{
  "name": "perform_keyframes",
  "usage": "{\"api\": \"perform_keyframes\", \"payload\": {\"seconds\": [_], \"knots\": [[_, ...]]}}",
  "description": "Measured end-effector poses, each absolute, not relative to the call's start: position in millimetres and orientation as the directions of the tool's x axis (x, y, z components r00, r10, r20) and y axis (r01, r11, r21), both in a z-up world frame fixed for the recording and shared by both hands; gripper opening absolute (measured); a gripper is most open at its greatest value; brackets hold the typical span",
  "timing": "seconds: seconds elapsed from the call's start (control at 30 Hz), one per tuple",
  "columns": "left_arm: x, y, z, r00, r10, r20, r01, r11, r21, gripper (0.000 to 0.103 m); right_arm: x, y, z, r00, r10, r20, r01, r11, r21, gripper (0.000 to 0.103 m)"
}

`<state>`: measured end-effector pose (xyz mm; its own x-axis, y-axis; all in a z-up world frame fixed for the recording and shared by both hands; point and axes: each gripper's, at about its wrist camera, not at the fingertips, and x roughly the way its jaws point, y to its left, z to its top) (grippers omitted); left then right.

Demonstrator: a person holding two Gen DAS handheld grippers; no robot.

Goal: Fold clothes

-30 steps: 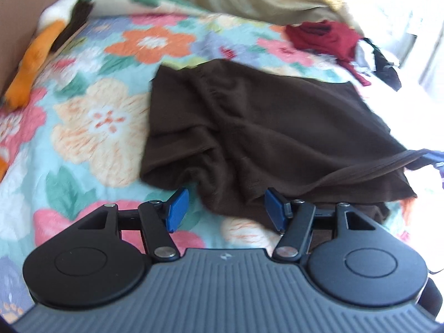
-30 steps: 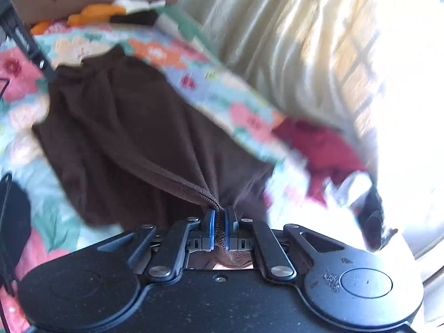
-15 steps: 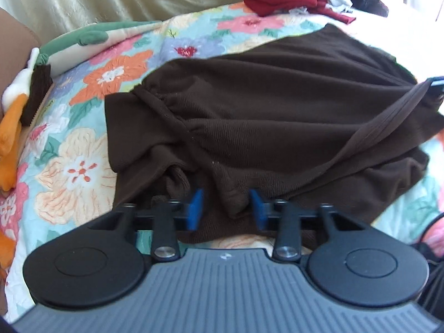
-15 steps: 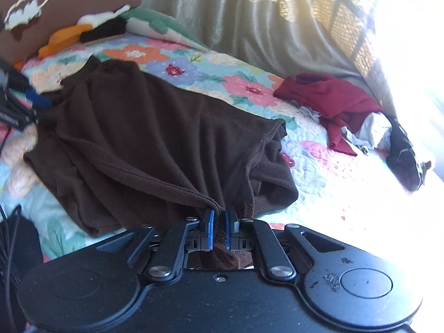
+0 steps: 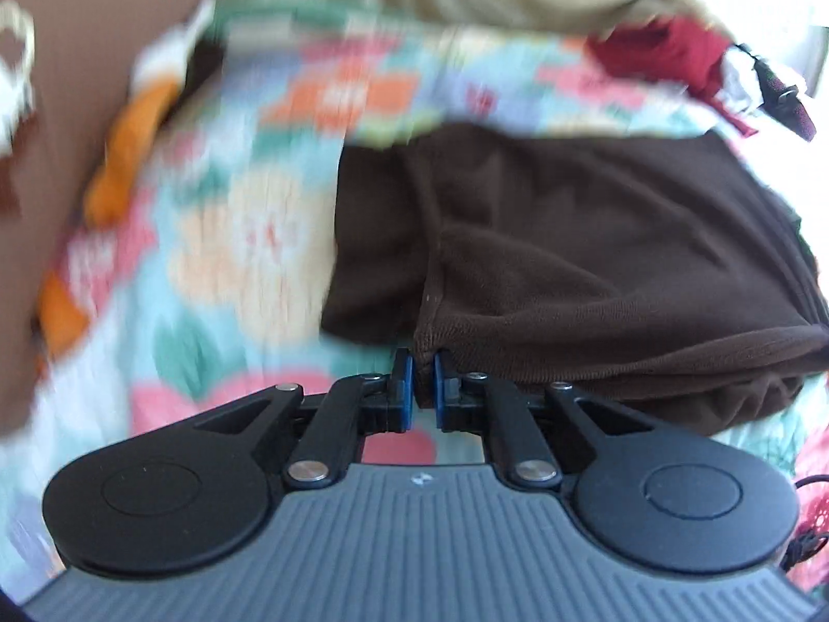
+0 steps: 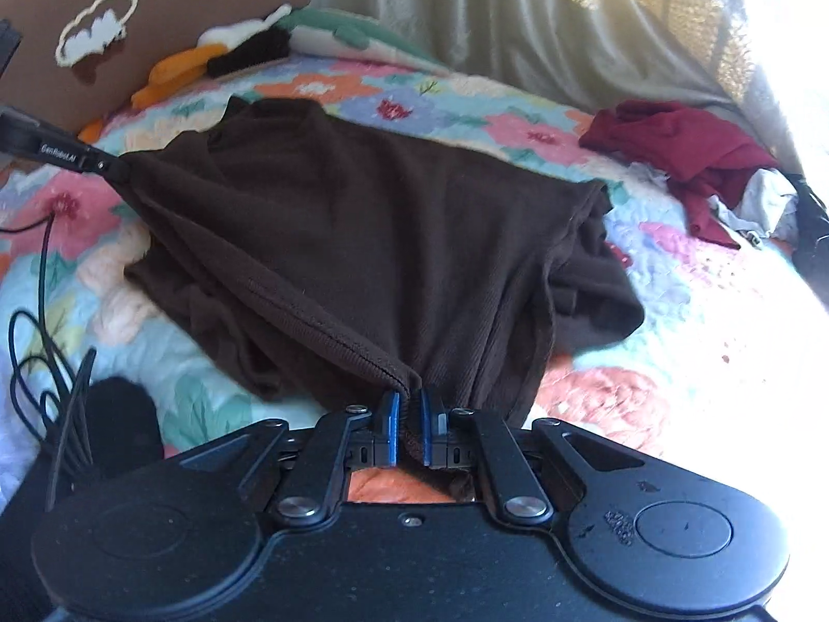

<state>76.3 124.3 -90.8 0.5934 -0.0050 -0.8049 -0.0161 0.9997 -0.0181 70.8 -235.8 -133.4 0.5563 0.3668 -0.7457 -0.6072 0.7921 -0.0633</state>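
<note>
A dark brown knit garment (image 5: 570, 249) lies crumpled on a floral bedspread (image 5: 248, 238). My left gripper (image 5: 420, 363) is shut on a corner of its near hem. In the right wrist view the same garment (image 6: 373, 228) spreads across the bed. My right gripper (image 6: 408, 404) is shut on another corner of its ribbed hem, which bunches between the blue pads. The left gripper's tip shows in the right wrist view (image 6: 111, 168) pinching the garment's far left corner, with the hem stretched taut between both grippers.
A dark red garment (image 6: 689, 155) lies in a pile with white and black clothes (image 6: 767, 202) at the bed's far right. A plush toy (image 6: 207, 65) and a brown headboard (image 6: 155, 15) stand at the far left. A pale curtain (image 6: 544, 20) hangs behind. Black cables (image 6: 46, 331) trail left.
My left gripper has closed on the garment's hem corner and swung left, blurring the view. My right gripper keeps its hold on the hem, which now stretches taut between the two.
</note>
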Motion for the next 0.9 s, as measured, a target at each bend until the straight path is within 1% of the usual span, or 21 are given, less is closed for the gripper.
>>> {"api": "perform_keyframes", "payload": {"seconds": [0.07, 0.17, 0.23, 0.27, 0.33, 0.37, 0.4, 0.43, 0.47, 0.5, 0.53, 0.6, 0.67, 0.77, 0.83, 0.9], "knots": [[77.5, 131.1, -93.8, 0.573, -0.015, -0.819, -0.055, 0.997, -0.058, 0.008, 64.5, -232.7, -136.2, 0.534, 0.385, -0.752, -0.630, 0.775, -0.050, 0.016], [77.5, 138.6, -89.8, 0.583, -0.029, -0.812, -0.088, 0.991, -0.098, 0.010, 59.6, -233.6, -133.7, 0.504, 0.416, -0.757, -0.650, 0.760, -0.016, 0.018], [77.7, 141.1, -87.9, 0.586, 0.006, -0.810, -0.110, 0.991, -0.073, 0.010, 64.0, -240.7, -130.7, 0.503, 0.416, -0.758, -0.629, 0.777, 0.009, 0.022], [77.5, 141.9, -87.1, 0.588, 0.027, -0.808, -0.116, 0.992, -0.051, 0.010, 66.0, -246.2, -127.5, 0.498, 0.429, -0.753, -0.611, 0.790, 0.047, 0.024], [75.5, 145.9, -84.9, 0.596, 0.043, -0.802, -0.126, 0.991, -0.040, 0.010, 68.2, -259.6, -119.9, 0.494, 0.470, -0.732, -0.568, 0.811, 0.138, 0.038], [74.6, 148.9, -82.7, 0.605, 0.032, -0.796, -0.132, 0.989, -0.061, 0.010, 69.1, -266.5, -116.5, 0.502, 0.490, -0.713, -0.546, 0.819, 0.179, 0.042], [74.2, 151.3, -78.8, 0.618, 0.009, -0.786, -0.128, 0.988, -0.089, 0.013, 70.0, -273.4, -113.1, 0.511, 0.509, -0.693, -0.524, 0.823, 0.219, 0.050], [74.7, 151.3, -74.8, 0.633, -0.017, -0.774, -0.113, 0.987, -0.114, 0.017, 71.4, -279.9, -110.1, 0.521, 0.523, -0.675, -0.500, 0.827, 0.255, 0.055], [75.4, 149.6, -71.8, 0.646, -0.043, -0.762, -0.094, 0.986, -0.135, 0.031, 75.0, -284.4, -109.2, 0.534, 0.520, -0.667, -0.475, 0.837, 0.272, 0.055], [77.0, 146.2, -69.7, 0.656, -0.065, -0.752, -0.074, 0.986, -0.150, 0.047, 80.3, -287.2, -110.2, 0.545, 0.508, -0.667, -0.450, 0.848, 0.279, 0.056], [79.4, 141.2, -69.0, 0.664, -0.086, -0.743, -0.052, 0.986, -0.160, 0.051, 86.1, -289.6, -111.6, 0.555, 0.494, -0.669, -0.424, 0.860, 0.283, 0.056], [86.3, 130.2, -68.6, 0.668, -0.116, -0.735, 0.000, 0.988, -0.155, 0.052, 101.7, -290.4, -118.2, 0.573, 0.451, -0.684, -0.378, 0.886, 0.268, 0.056], [94.9, 120.7, -65.0, 0.682, -0.118, -0.722, 0.045, 0.992, -0.120, 0.052, 118.9, -289.3, -122.4, 0.587, 0.414, -0.696, -0.341, 0.906, 0.251, 0.056], [114.3, 121.5, -57.0, 0.708, -0.120, -0.696, 0.075, 0.993, -0.095, 0.057, 150.3, -284.4, -114.1, 0.596, 0.385, -0.705, -0.300, 0.921, 0.249, 0.056], [130.0, 132.5, -55.6, 0.706, -0.124, -0.698, 0.047, 0.991, -0.129, 0.057, 169.5, -278.4, -101.6, 0.614, 0.376, -0.694, -0.288, 0.925, 0.247, 0.056], [146.5, 146.4, -56.4, 0.696, -0.135, -0.706, 0.010, 0.984, -0.179, 0.054, 189.5, -271.3, -90.2, 0.618, 0.375, -0.691, -0.289, 0.926, 0.244, 0.056]]}}
